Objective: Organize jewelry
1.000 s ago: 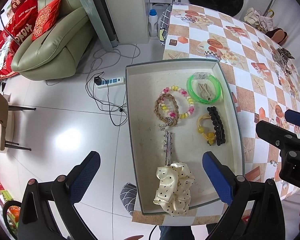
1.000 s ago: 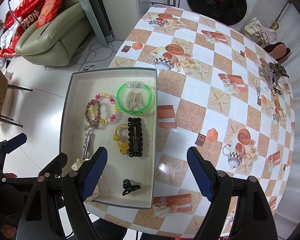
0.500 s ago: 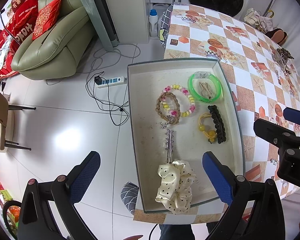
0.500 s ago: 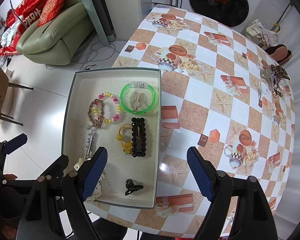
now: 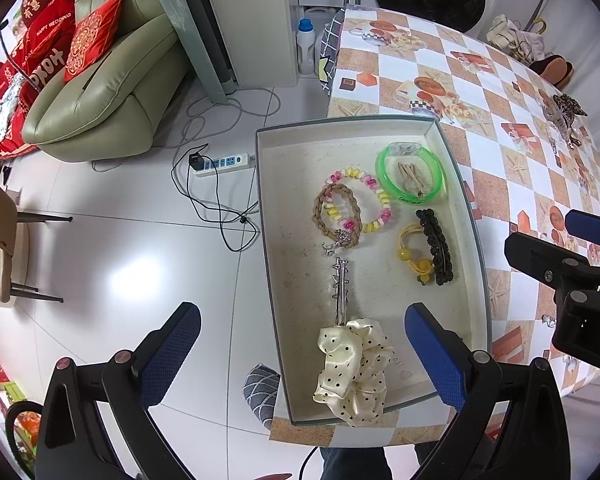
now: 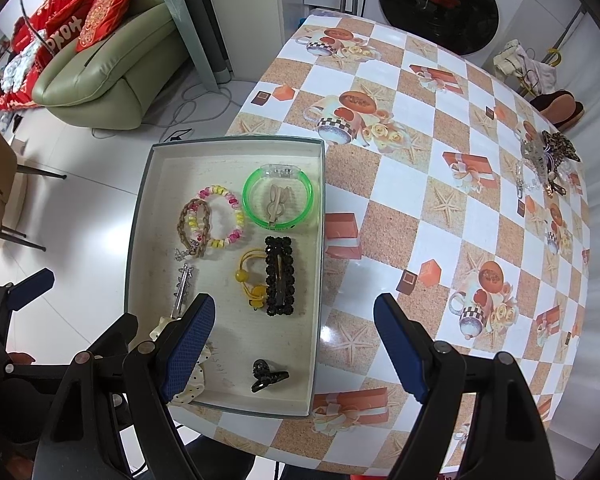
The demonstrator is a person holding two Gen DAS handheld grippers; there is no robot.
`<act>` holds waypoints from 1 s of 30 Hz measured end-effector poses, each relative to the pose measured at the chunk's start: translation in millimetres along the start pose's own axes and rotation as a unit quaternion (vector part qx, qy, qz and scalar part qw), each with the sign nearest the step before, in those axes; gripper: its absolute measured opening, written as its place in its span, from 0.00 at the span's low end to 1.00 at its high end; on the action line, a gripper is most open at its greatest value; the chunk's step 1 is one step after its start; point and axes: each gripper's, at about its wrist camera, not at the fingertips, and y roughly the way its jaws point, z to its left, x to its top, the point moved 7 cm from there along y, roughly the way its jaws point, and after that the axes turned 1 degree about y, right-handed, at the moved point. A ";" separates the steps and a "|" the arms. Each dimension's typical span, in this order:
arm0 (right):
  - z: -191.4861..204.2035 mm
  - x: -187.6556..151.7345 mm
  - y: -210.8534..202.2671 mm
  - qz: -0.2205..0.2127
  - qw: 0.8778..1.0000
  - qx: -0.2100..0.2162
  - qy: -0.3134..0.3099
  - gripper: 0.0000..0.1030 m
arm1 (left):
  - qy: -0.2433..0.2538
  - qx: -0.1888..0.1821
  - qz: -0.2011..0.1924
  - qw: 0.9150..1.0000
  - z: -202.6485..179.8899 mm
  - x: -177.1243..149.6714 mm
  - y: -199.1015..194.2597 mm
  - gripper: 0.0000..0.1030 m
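Observation:
A shallow white tray (image 5: 466, 216) (image 6: 318, 264) lies at the table's near left edge. In it are a green bangle (image 5: 410, 178) (image 6: 278, 194), a bead bracelet (image 5: 374, 210), a braided bracelet (image 5: 336, 216), a black hair clip (image 5: 436, 246) (image 6: 279, 276), a yellow hair tie (image 5: 414, 254), a silver pin (image 5: 340, 288), a cream dotted scrunchie (image 5: 354, 372) and a small black claw clip (image 6: 266, 374). My left gripper (image 5: 302, 354) is open and empty above the tray's near left side. My right gripper (image 6: 296, 346) is open and empty above the tray's near right corner.
A loose pile of jewelry and a leopard-print bow (image 6: 548, 160) lies at the table's far right. The checkered tablecloth (image 6: 420, 184) covers the table. Left of the table are floor, a power strip (image 5: 222, 164) with cables and a green sofa (image 5: 100, 92).
Both grippers have drawn back and up a little, so the tray looks slightly farther away. Nothing in the tray has moved. Both stay open.

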 end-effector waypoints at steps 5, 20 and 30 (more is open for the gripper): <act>0.2 0.2 -0.1 0.000 1.000 0.000 0.001 0.81 | 0.000 0.000 0.000 1.000 0.2 0.1 0.1 1.00; 1.5 0.3 0.1 0.000 1.000 0.000 0.001 0.81 | -0.001 0.000 0.001 1.000 1.6 -0.7 -0.6 1.00; 2.6 -0.4 0.4 0.000 1.000 0.000 0.001 0.81 | 0.004 0.003 0.005 1.000 4.6 -1.5 0.7 1.00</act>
